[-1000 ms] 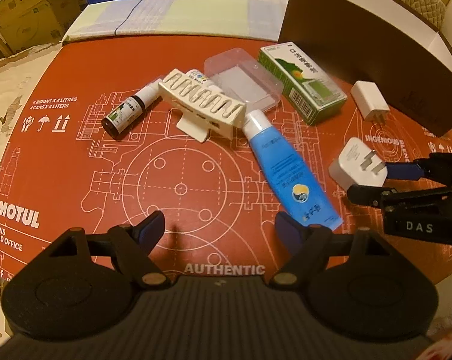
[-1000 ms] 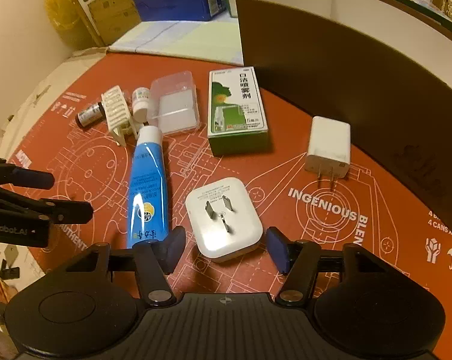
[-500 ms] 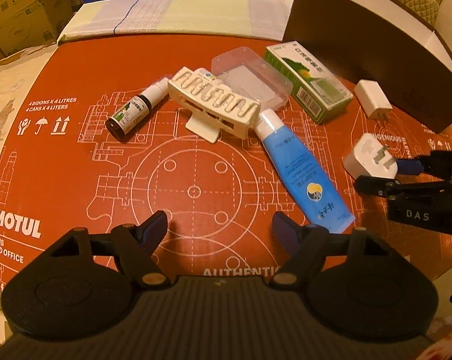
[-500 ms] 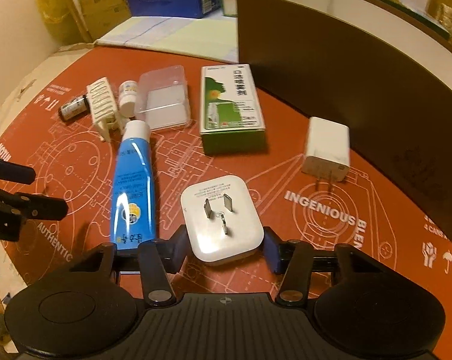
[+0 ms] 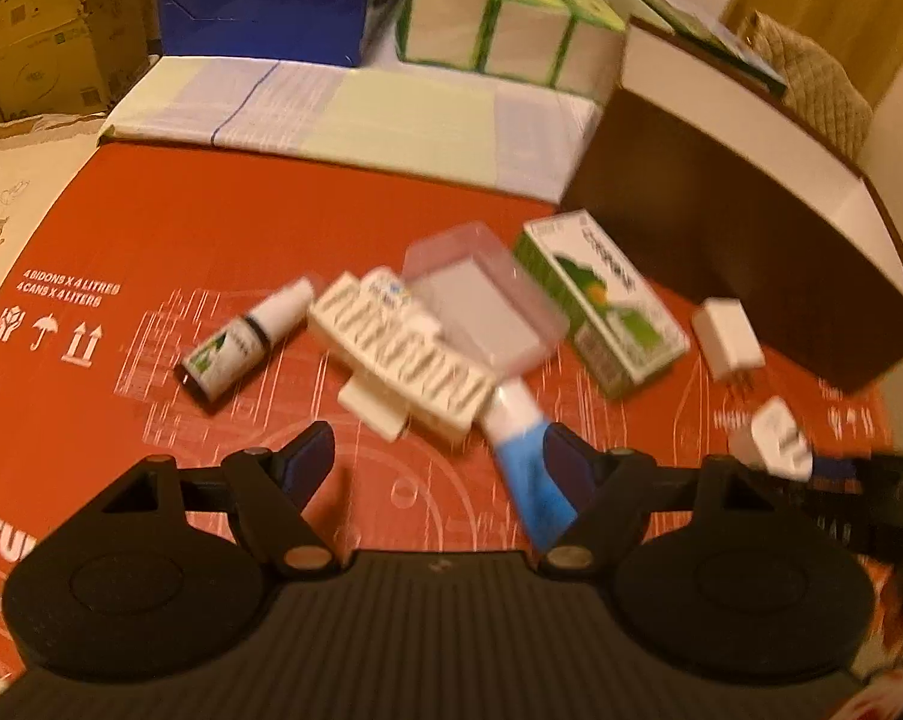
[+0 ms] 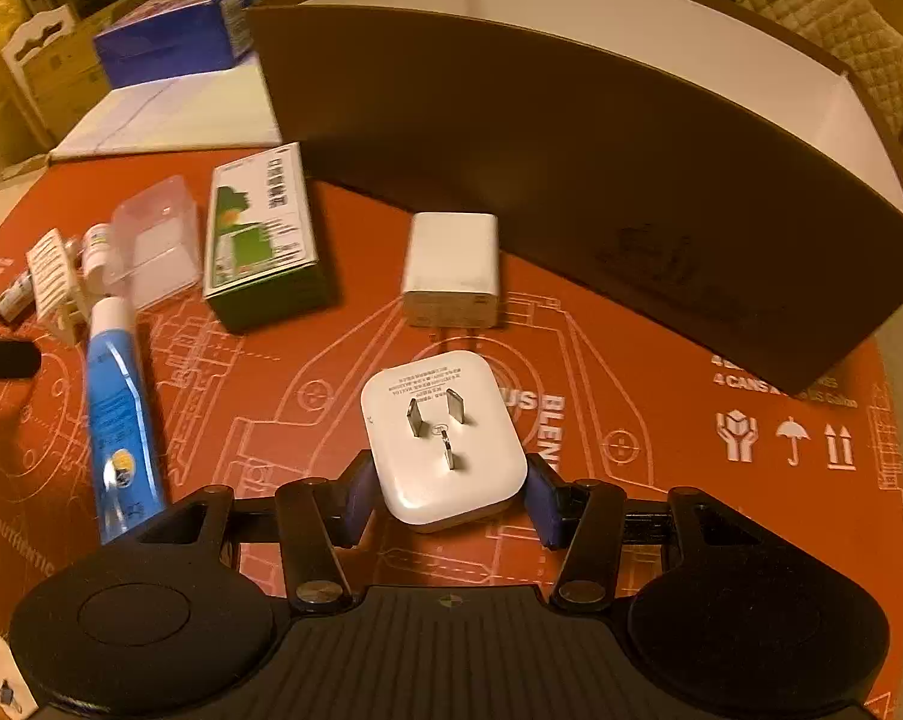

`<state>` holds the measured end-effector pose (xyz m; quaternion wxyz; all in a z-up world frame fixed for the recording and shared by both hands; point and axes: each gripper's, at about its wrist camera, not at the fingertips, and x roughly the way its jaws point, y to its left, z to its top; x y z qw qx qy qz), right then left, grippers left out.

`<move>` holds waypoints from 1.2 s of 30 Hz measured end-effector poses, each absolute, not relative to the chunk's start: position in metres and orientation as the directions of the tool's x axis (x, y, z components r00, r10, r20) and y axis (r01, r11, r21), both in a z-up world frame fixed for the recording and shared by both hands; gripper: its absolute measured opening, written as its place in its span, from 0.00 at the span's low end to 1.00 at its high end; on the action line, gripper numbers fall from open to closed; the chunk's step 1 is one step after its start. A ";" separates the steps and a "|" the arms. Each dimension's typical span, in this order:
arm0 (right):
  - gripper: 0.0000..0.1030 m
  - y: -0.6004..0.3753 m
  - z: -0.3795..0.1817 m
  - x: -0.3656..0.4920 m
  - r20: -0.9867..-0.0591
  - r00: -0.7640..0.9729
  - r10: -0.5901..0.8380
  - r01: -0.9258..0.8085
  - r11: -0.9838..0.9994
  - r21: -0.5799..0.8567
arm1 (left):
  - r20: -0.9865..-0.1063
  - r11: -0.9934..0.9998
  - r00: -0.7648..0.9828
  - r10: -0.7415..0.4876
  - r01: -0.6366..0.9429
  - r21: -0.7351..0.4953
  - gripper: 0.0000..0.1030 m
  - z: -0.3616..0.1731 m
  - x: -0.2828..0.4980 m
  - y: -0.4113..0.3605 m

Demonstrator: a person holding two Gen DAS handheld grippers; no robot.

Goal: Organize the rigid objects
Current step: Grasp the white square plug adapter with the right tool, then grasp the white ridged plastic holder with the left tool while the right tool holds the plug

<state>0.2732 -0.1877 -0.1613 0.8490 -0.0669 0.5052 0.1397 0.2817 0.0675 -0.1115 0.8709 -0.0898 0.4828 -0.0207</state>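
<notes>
1. Right gripper (image 6: 448,495) tilts toward the red printed mat (image 6: 661,480), its jaws clamping a white rounded three-prong plug adapter (image 6: 445,438), prongs up.
2. Left gripper (image 5: 439,456) hovers with jaws spread, empty.
3. The mat reads "AUTHENTIC", "4 CANS".
4. Beyond stands a brown open-topped box (image 6: 571,138).

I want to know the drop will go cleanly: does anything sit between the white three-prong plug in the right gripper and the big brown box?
Yes. The square white charger lies on the mat between the three-prong plug and the brown box, roughly on the straight line. The right gripper would have to lift the plug over it and the box wall.
</notes>
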 end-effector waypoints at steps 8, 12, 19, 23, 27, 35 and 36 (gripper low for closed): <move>0.47 -0.192 -0.159 0.273 -0.876 0.451 0.168 -0.279 0.960 0.041 | -0.852 0.983 0.517 -0.081 -0.098 -0.153 0.60 -0.124 0.313 0.067; 0.47 -0.193 -0.159 0.273 -0.877 0.450 0.168 -0.275 0.960 0.043 | -0.864 0.981 0.493 -0.099 -0.096 -0.167 0.35 -0.131 0.316 0.075; 0.47 -0.194 -0.158 0.274 -0.877 0.446 0.179 -0.275 0.960 0.056 | -0.865 0.989 0.487 -0.120 -0.019 -0.148 0.22 -0.128 0.289 0.100; 0.47 -0.195 -0.157 0.272 -0.878 0.441 0.189 -0.279 0.958 0.066 | -0.878 0.991 0.462 -0.127 0.022 -0.132 0.22 -0.126 0.269 0.111; 0.47 -0.196 -0.157 0.272 -0.882 0.429 0.195 -0.293 0.954 0.068 | -0.896 0.992 0.426 -0.128 0.039 -0.123 0.33 -0.125 0.255 0.116; 0.53 -0.200 -0.156 0.271 -0.888 0.415 0.196 -0.296 0.953 0.072 | -0.880 0.992 0.464 -0.100 0.109 -0.055 0.47 -0.119 0.277 0.104; 0.54 -0.201 -0.155 0.271 -0.886 0.419 0.197 -0.298 0.952 0.070 | -0.881 0.992 0.464 -0.091 0.125 -0.036 0.47 -0.120 0.282 0.101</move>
